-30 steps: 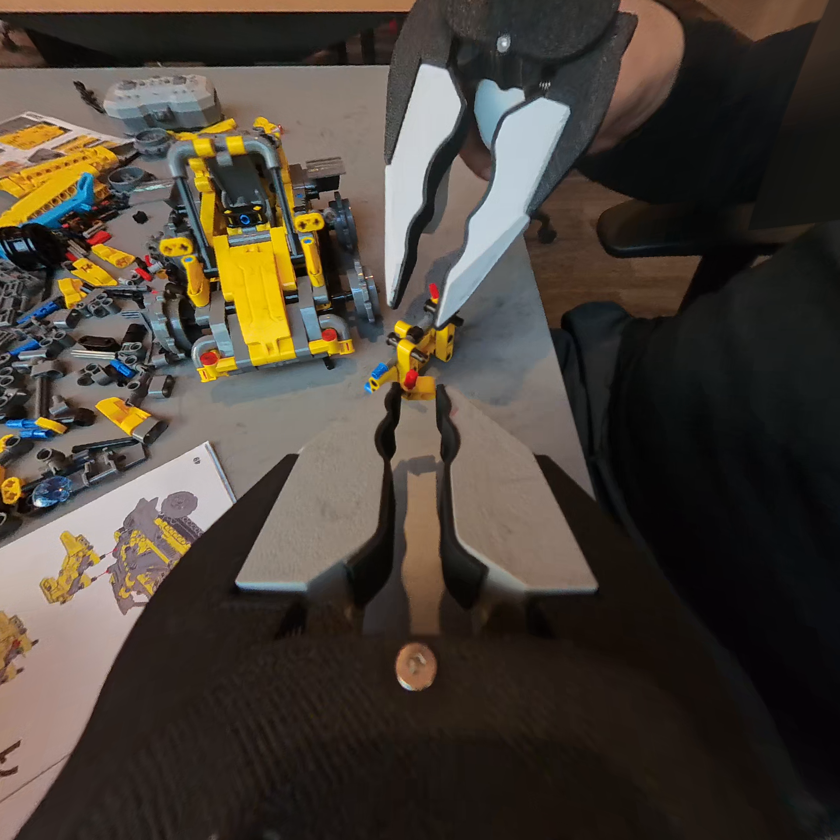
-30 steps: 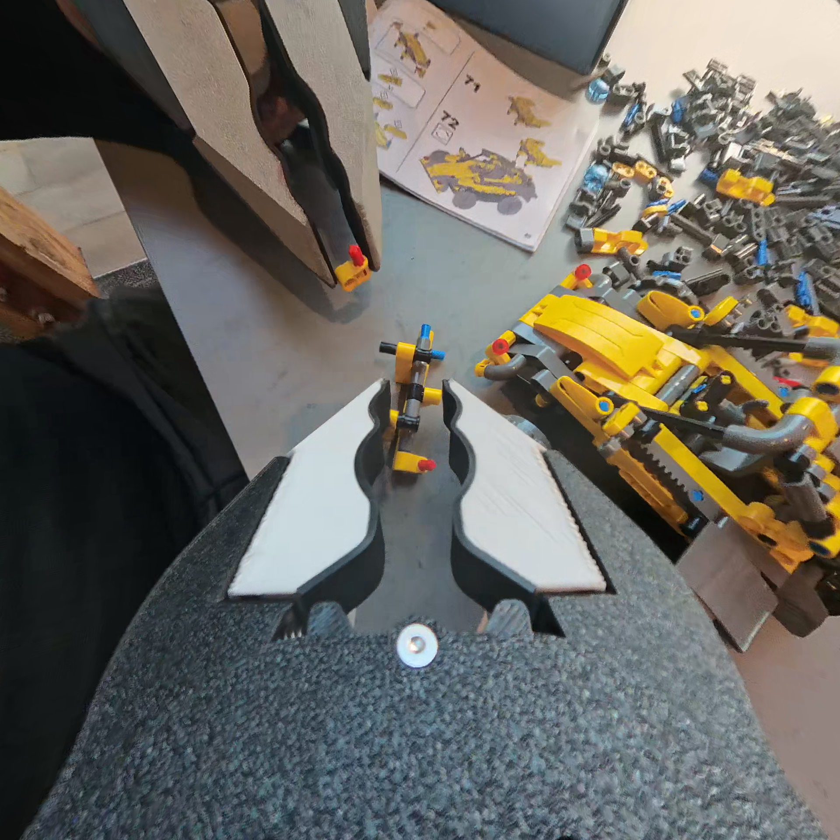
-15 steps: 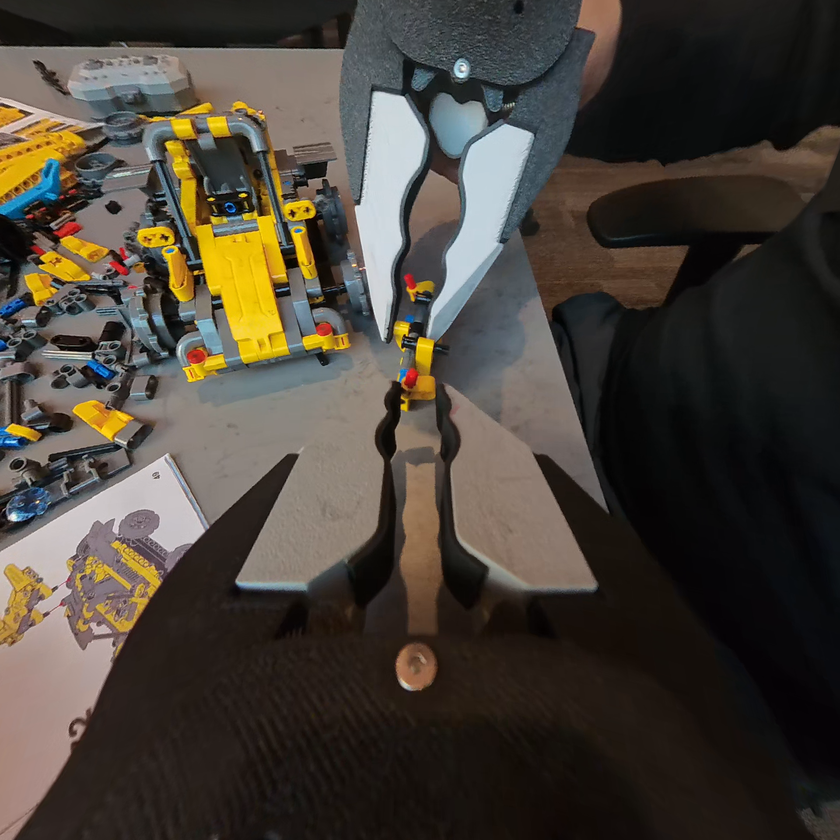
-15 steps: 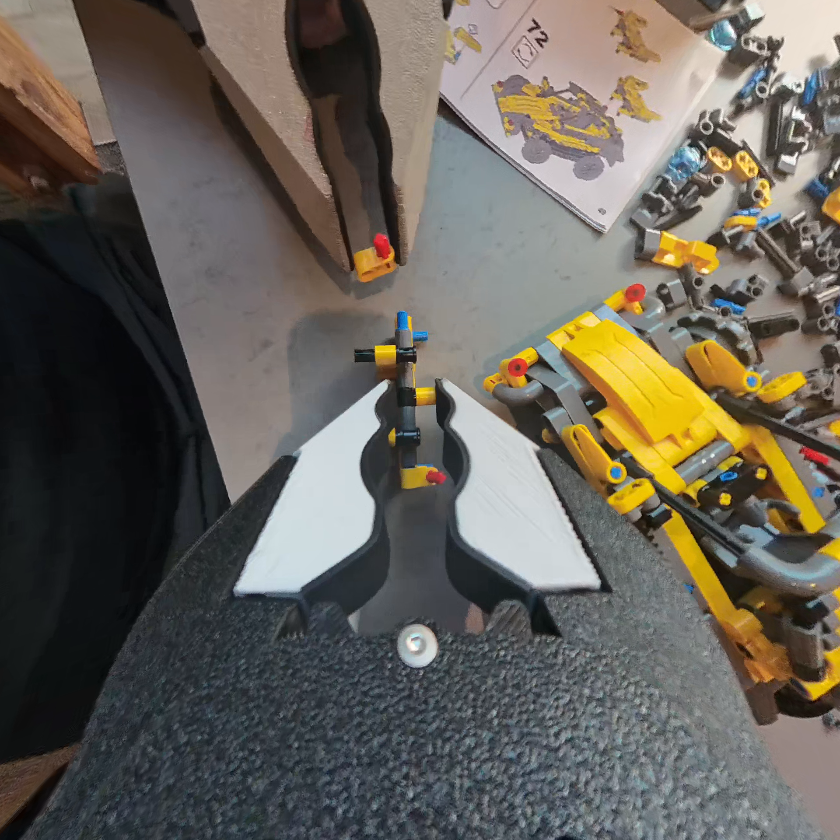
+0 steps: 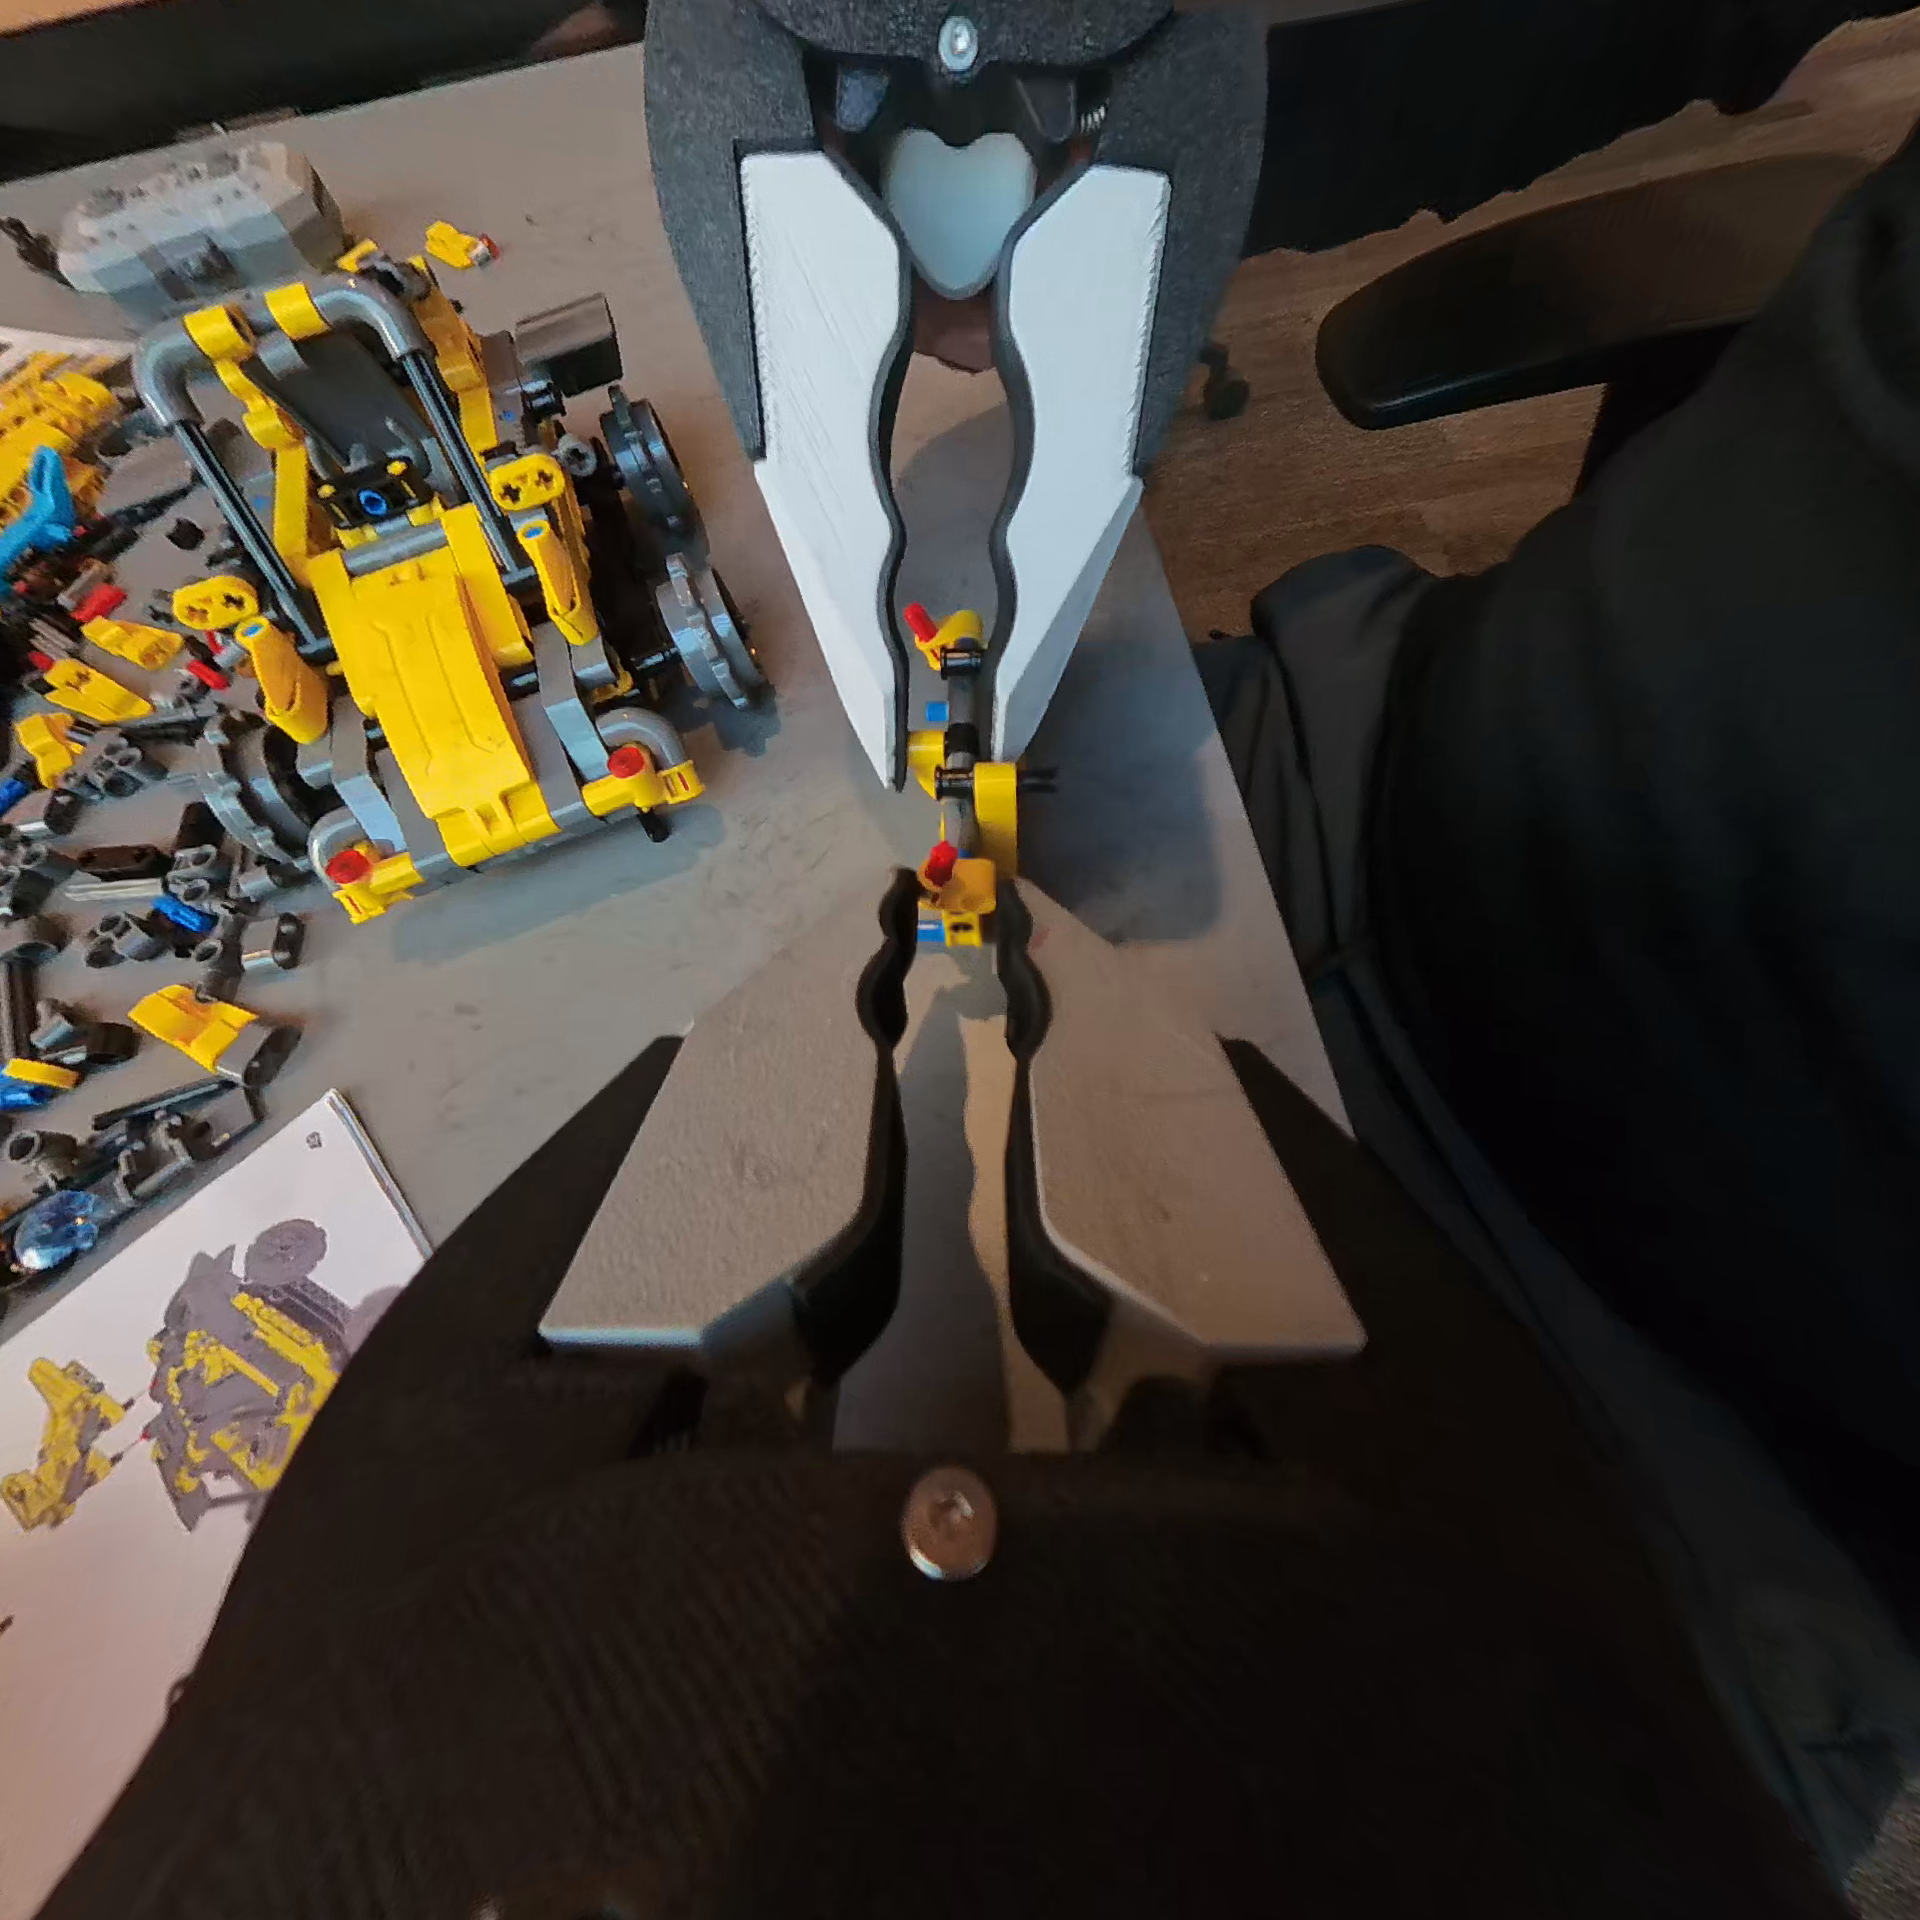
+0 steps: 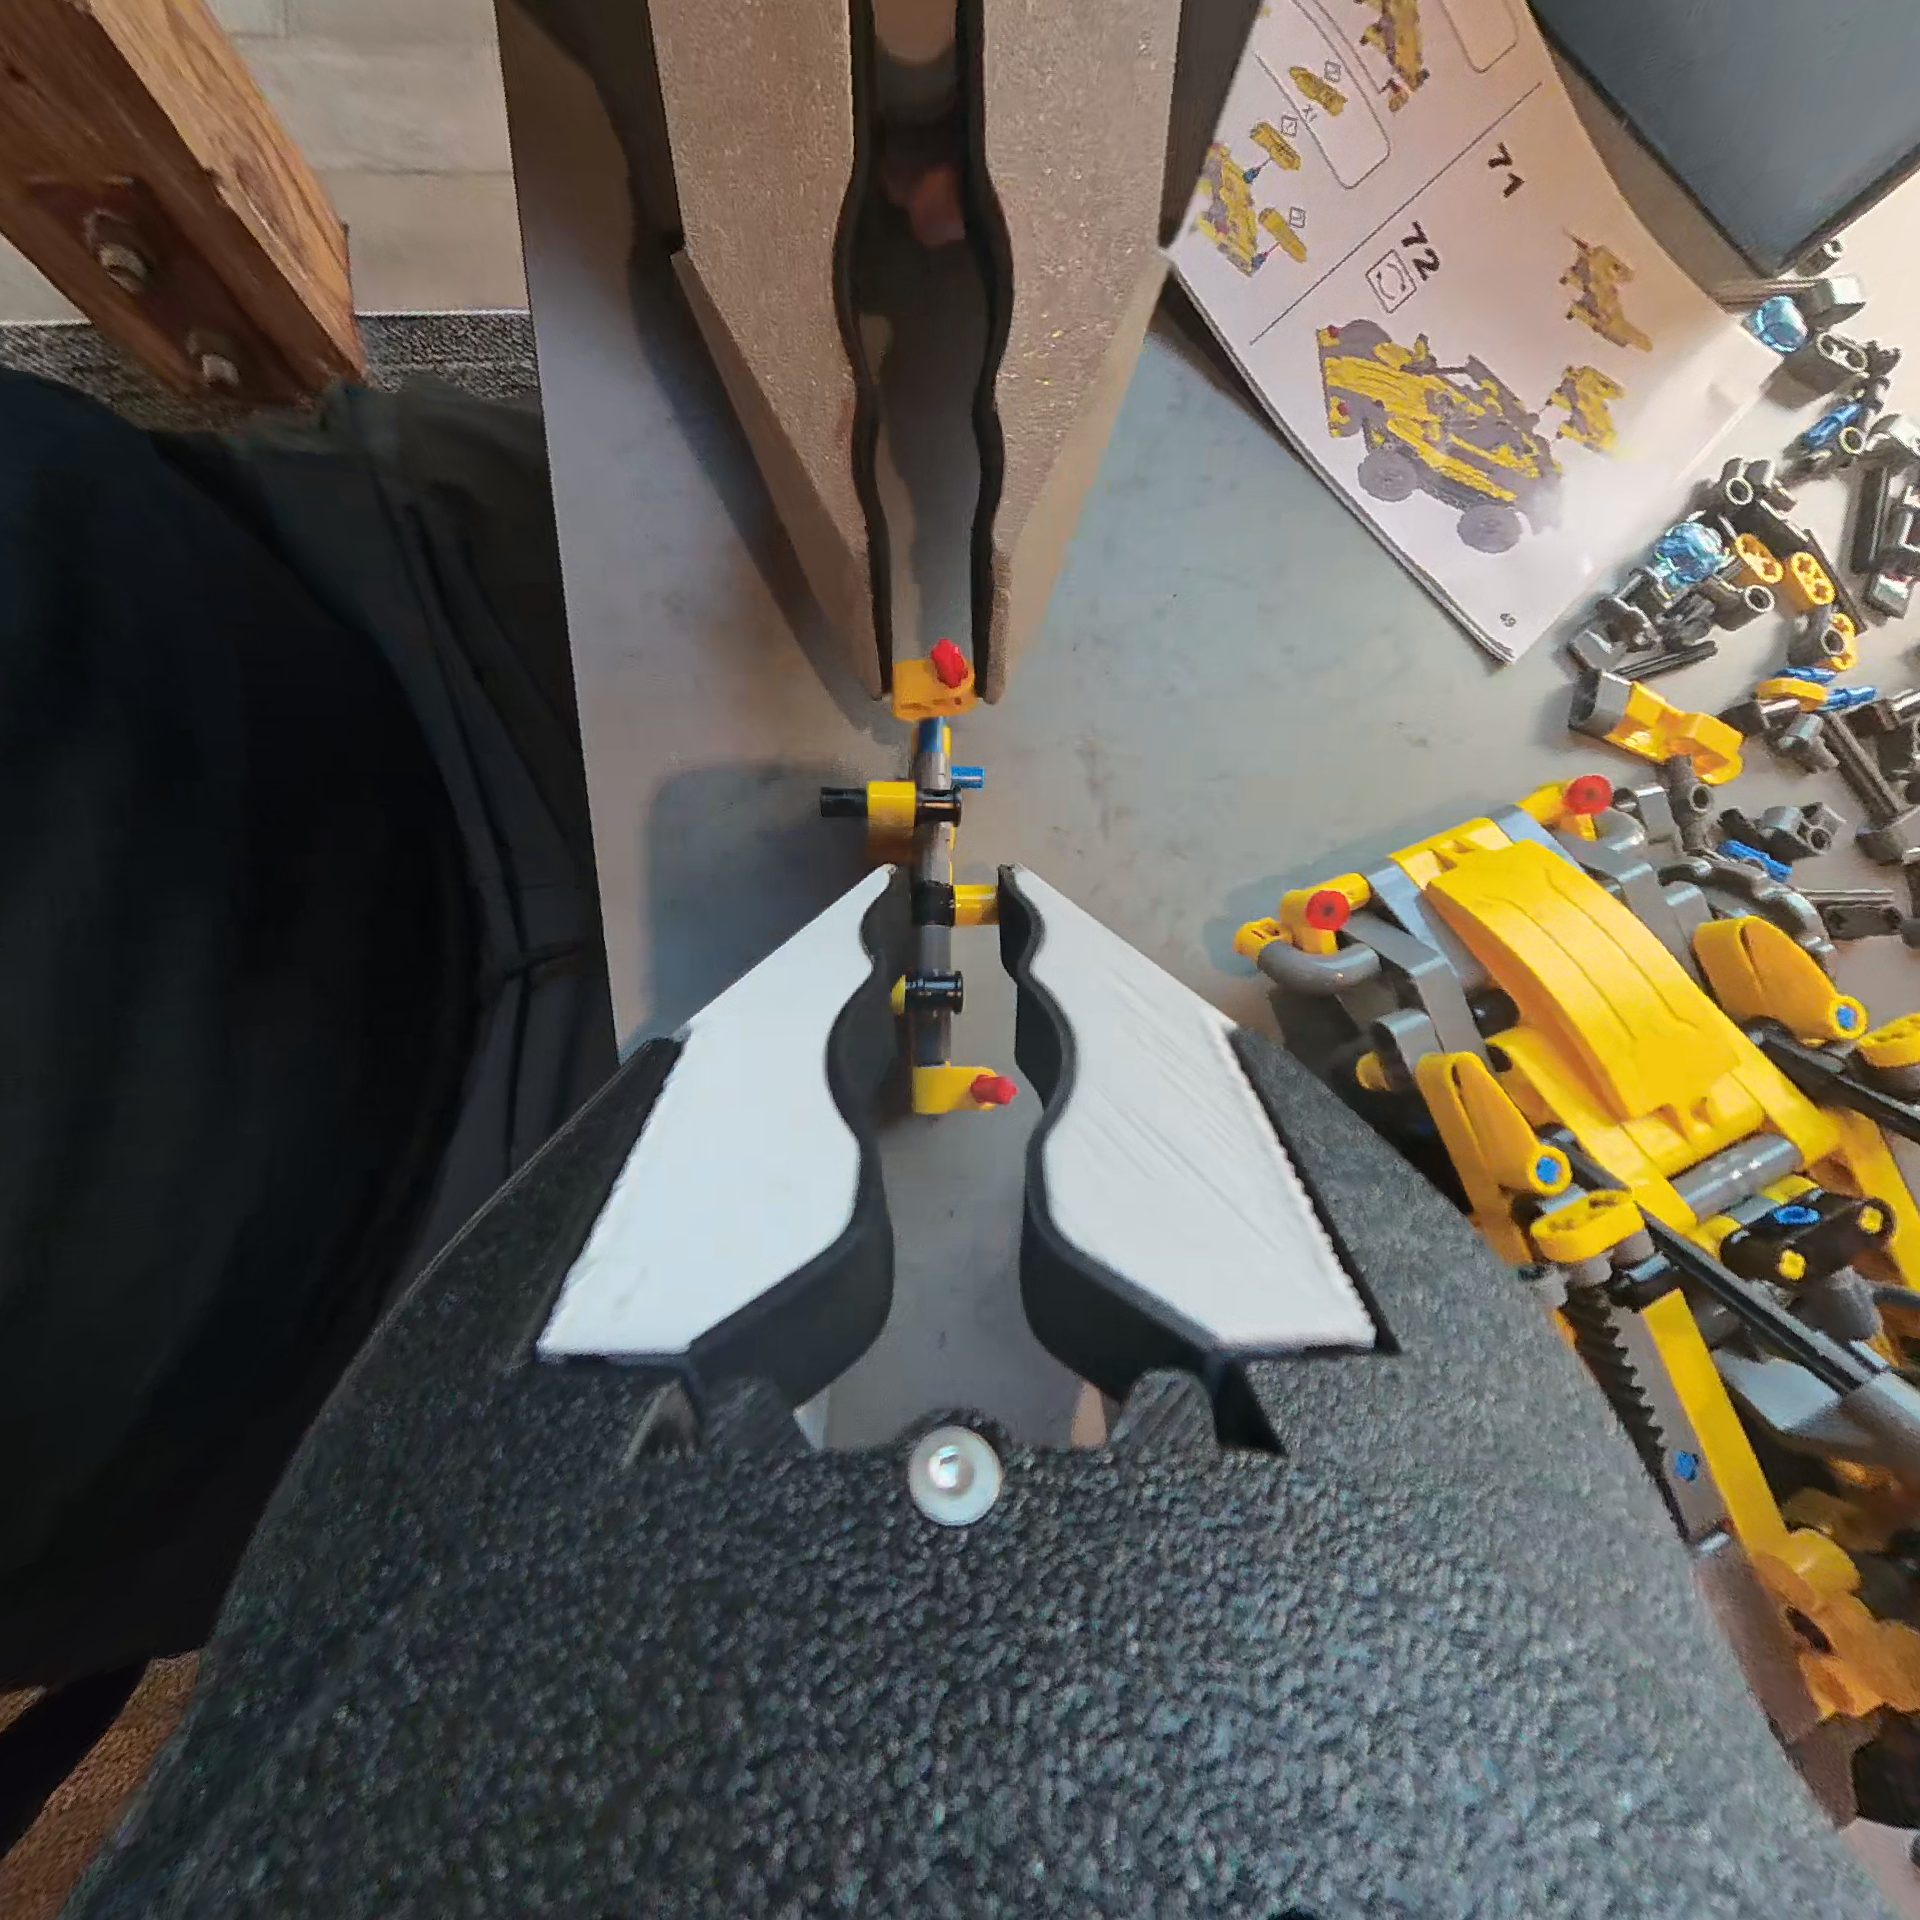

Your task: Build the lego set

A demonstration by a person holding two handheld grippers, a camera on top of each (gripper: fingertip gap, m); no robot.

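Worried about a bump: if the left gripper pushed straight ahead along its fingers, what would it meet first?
Probably the axle assembly held in the right gripper. The left gripper is shut on a yellow connector, which sits right at the axle's near end; whether they touch is unclear.

Loose grey and black parts on the table's left: too small and soft to sort by kind. Yellow vehicle model runs off the right wrist view's right edge, rear unseen. Instruction booklet cut by the left edge. Whether the yellow connector and the axle assembly are actually joined cannot be told from either view
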